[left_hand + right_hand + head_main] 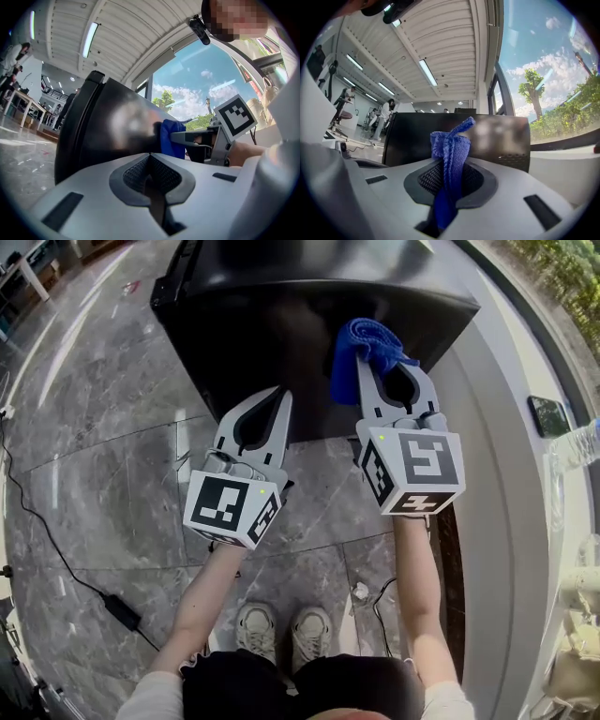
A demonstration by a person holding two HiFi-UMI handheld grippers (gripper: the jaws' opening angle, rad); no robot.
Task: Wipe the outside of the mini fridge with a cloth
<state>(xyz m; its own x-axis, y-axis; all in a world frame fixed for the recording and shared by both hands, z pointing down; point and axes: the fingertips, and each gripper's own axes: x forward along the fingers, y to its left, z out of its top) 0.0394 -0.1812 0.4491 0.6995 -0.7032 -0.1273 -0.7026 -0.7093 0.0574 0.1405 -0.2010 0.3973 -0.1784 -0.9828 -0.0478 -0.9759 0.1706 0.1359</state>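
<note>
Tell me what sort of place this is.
Probably an open-plan office or lab: polished stone floor, ceiling strip lights, desks in the background, and a large window.

- Left gripper (278, 399): light grey shell, tapered jaws, black teardrop recess lined with mesh.
- Right gripper (392, 371): the same grey shell and black recess.
- Marker cubes (232, 510): white faces with black square patterns, and a small green light on each.
- Cable (223, 461): thin, looped above the left cube.
- Sleeves (155, 697): white, short.
- Legwear (234, 688): black.
- Shoes (255, 630): pale lace-up trainers.
</note>
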